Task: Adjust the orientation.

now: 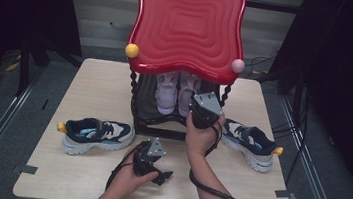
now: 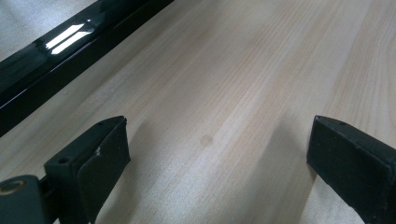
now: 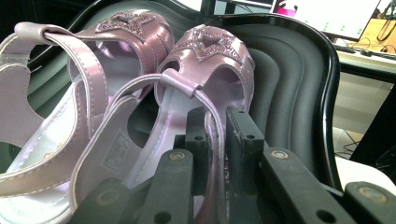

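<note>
Two navy sneakers (image 1: 98, 135) (image 1: 250, 142) flank the red-topped rack (image 1: 189, 23).

**Right gripper clamped, left gripper open**

In the high view both bare forearms come in from the near edge. The left hand (image 1: 128, 174) holds the black two-jaw left gripper (image 1: 163, 174) low near the table's near middle, pointing right; in the left gripper view its jaws stand wide apart with nothing between them. The right hand (image 1: 201, 135) reaches farther, holding the black two-jaw right gripper (image 3: 217, 128) with its jaws pinched on a thin strap.

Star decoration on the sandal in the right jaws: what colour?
Pinkish-purple sparkly star on a glossy lilac sandal; clearest in the right gripper view.
</note>
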Motion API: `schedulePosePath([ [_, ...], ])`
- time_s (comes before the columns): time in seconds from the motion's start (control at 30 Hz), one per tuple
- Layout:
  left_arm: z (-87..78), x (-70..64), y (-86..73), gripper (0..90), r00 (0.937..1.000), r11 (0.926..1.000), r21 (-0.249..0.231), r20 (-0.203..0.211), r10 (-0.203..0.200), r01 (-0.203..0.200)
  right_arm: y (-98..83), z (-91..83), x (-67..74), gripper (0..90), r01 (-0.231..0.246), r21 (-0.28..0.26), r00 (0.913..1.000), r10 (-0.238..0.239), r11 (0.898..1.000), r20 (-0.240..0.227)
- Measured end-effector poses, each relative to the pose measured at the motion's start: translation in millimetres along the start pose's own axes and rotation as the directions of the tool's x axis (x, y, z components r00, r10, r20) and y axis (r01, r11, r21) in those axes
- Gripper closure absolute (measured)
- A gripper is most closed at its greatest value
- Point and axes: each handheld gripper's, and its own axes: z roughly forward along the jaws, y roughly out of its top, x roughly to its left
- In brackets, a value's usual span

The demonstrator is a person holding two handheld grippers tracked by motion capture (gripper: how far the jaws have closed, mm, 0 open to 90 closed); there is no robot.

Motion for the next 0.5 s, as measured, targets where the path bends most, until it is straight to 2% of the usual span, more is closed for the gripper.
schedulePosePath([
  [0.5, 0.0, 0.0, 0.1, 5.3, 1.0, 1.0, 0.001, -0.002, 0.001, -0.001, -0.9, 1.4, 0.4, 78.5, -0.008, -0.001, 0.9997, 0.008, 1.0, -0.023],
])
